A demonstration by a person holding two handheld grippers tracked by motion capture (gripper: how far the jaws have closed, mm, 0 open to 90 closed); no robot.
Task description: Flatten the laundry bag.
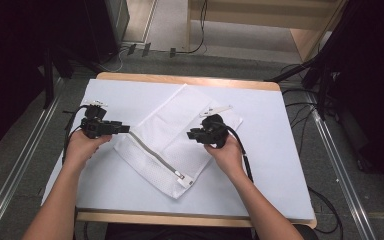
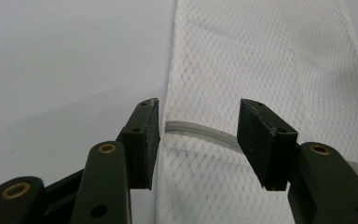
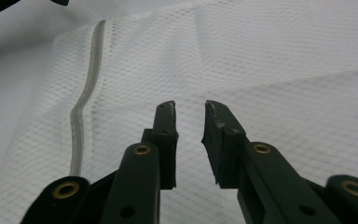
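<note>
A white mesh laundry bag [image 1: 167,135] lies flat and slanted on the white table cover [image 1: 275,150]. Its grey zipper [image 1: 152,152] runs along the lower left edge to a pull [image 1: 180,176] near the bottom corner. My left gripper [image 1: 126,129] is at the bag's left corner. In the left gripper view its jaws [image 2: 198,130] stand wide apart on either side of the zipper end [image 2: 216,137], not pressing on it. My right gripper [image 1: 190,134] hovers over the bag's middle, and its jaws [image 3: 189,114] are slightly apart above the mesh [image 3: 279,60] with nothing between them.
A small white strip [image 1: 219,109] lies on the cover just past the bag's upper right corner. The wooden table edge [image 1: 190,79] runs along the far side. Cables and dark stands [image 1: 325,85] surround the table on the floor.
</note>
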